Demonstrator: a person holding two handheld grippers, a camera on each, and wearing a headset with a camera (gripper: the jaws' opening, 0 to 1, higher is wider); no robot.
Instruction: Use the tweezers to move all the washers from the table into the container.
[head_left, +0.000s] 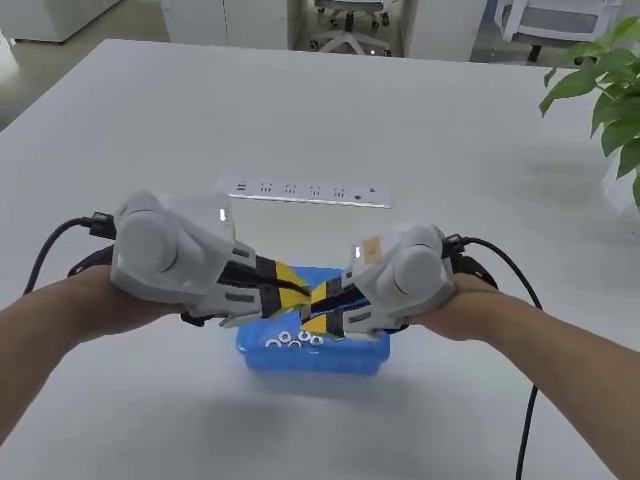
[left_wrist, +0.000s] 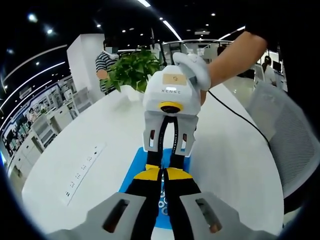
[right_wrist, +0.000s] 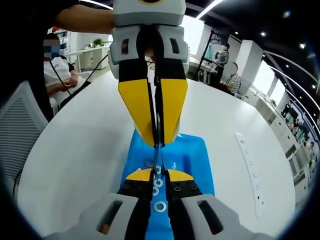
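Two tongs (left_wrist: 162, 173) (right_wrist: 159, 175), one container (head_left: 310, 360), about five washers (right_wrist: 160, 206), one power strip (head_left: 305, 192)

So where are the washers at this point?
In the head view the washers lie inside the blue container, along its near edge, just below where the left gripper and right gripper meet.

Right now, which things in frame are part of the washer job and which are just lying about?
Job: tweezers, where the left gripper and right gripper meet; washers, lying in the blue container.

Lying about: power strip; plant; office chair.
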